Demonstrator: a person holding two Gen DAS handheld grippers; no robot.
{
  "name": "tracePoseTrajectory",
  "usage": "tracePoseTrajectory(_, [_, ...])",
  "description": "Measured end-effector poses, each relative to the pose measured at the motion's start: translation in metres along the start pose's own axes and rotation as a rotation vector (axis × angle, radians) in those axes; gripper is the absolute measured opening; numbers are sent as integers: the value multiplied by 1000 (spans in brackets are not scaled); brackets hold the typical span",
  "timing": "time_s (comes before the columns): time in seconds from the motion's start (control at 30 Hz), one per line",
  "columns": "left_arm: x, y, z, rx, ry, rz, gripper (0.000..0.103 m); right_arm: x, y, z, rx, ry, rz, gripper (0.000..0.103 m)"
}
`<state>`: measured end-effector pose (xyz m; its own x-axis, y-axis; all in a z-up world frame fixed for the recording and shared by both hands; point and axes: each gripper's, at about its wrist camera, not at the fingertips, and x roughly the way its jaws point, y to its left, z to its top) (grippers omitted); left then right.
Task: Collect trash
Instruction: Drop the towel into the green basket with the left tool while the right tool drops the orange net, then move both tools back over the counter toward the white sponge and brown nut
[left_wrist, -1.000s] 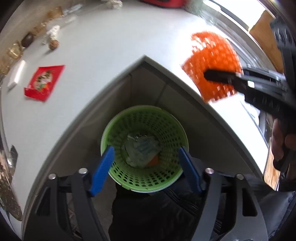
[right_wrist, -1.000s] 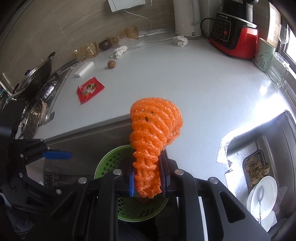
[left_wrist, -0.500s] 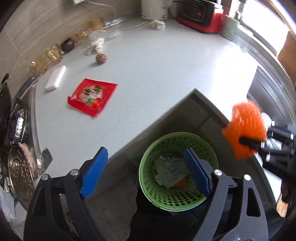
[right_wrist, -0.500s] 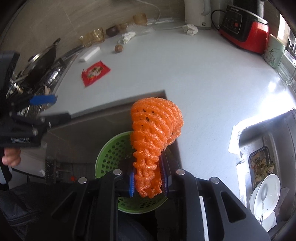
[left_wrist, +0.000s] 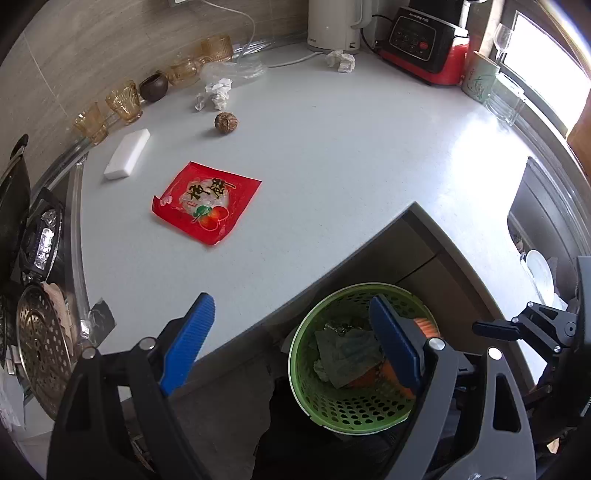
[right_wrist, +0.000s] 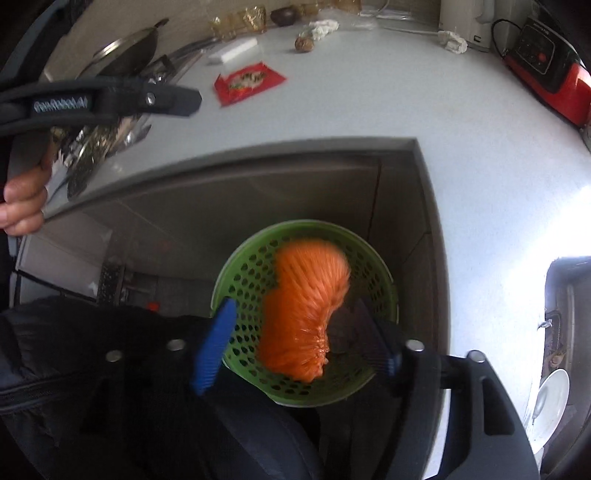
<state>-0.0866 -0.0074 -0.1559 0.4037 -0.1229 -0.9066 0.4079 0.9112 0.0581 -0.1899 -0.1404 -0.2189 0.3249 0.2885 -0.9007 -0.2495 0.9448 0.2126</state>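
The orange net (right_wrist: 303, 314) is dropping, blurred, into the green bin (right_wrist: 384, 273) under the worktop's (left_wrist: 332, 166) inner corner. A moment ago the right gripper (right_wrist: 295, 350) was clamped on it above the bin; now its jaws are opening and the net falls free between them, touching neither pad. So this piece counts as collected, and it joins the crumpled paper and other scraps already lying in the bin.

The left gripper (left_wrist: 291, 339) has swung off the bin toward the worktop, its jaws wide apart with nothing in them. Ahead of it lies the red wrapper (left_wrist: 207, 201), flat and in the open, likely the next pick. Further back are a brown nut (left_wrist: 225, 121), two crumpled tissues (left_wrist: 218, 92), and a white block (left_wrist: 127, 154). A thin, flat wrapper may be awkward to pinch. Amber glasses (left_wrist: 123, 101) along the wall stand close to the tissues and could be knocked.
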Motion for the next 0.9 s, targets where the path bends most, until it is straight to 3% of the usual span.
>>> tracePoseTrajectory(0.63, [3,19,5,-34,-4,-8,83,-13,-5,35,57,-116,-91,97])
tracePoseTrajectory(0.9, [2,43,11,-67,-23,-6,83,-12,-1,56,82,-147,-101,101])
